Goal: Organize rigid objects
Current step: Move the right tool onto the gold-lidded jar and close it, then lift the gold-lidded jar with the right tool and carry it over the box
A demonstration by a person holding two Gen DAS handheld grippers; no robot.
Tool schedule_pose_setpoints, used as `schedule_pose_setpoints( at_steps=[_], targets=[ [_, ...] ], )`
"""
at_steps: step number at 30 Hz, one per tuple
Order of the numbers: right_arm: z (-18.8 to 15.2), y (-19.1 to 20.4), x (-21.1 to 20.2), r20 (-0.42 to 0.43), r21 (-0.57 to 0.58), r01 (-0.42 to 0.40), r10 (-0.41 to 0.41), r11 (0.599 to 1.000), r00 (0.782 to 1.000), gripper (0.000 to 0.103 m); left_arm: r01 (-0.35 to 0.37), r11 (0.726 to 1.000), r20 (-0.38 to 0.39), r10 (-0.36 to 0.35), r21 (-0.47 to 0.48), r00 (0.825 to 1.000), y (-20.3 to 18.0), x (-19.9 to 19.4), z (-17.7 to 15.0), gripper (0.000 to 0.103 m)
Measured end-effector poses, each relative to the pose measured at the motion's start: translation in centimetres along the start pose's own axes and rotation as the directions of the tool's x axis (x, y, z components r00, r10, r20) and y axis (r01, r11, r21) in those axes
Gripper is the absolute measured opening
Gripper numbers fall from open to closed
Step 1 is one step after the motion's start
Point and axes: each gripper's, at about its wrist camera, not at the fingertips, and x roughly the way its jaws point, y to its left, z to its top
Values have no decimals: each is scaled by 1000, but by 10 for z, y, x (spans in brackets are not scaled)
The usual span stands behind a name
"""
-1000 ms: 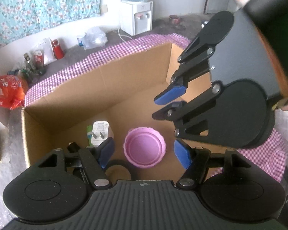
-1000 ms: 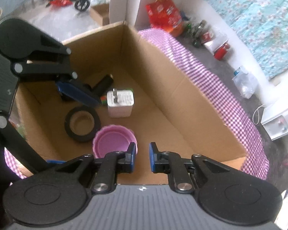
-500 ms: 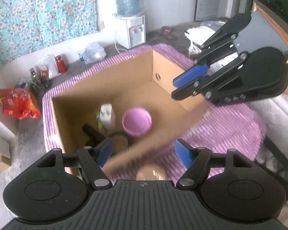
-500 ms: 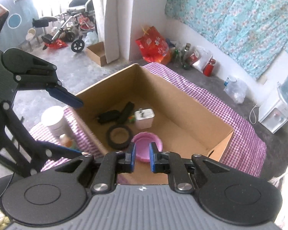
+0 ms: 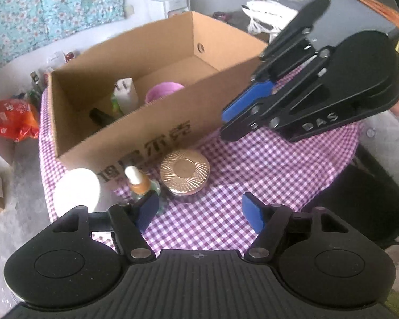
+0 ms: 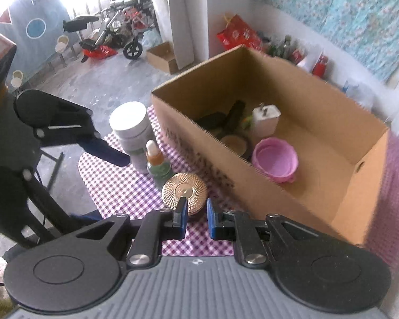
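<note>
Purple-and-white checked cloth (image 5: 252, 164) covers the table under my grippers. On it stands a cardboard box (image 5: 151, 130) with dark printed characters along its near wall — too blurred for me to read. Inside sit a pink bowl (image 6: 275, 158) and a white charger (image 6: 264, 119). Just outside the box stand a gold-lidded jar (image 5: 185, 171), a dropper bottle (image 5: 138, 182) and a white-capped jar (image 6: 131, 126). My left gripper (image 5: 199, 212) hangs released, holding nothing; my right gripper (image 6: 194, 216) — stamped "DAS" on its side — is clenched empty.

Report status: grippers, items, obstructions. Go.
Left gripper open, empty; right gripper shut, empty. Round gold ribbed tin, white jar, orange dropper bottle outside brown cardboard box. Nothing blocking.
</note>
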Motion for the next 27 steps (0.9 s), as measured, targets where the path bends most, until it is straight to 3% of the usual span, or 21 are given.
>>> schedule_pose_setpoints(
  at_steps=[12,15,19,27],
  targets=[
    [0,-15,53,-70,67,-74,79,995,994,18,-82,996,2,81,36,997,-6,49,-9,64],
    [2,-17,63,-82,82,-94,101,992,992,18,-74,997,3,74,8,997,-1,56,-10,64],
    [7,-17,67,-67,83,-124,130,989,989,27,-70,997,4,70,-20,998,4,62,-10,60],
    [9,-27,66,-74,114,-99,108,989,991,29,-53,998,22,53,-22,998,1,65,-6,54]
  ],
)
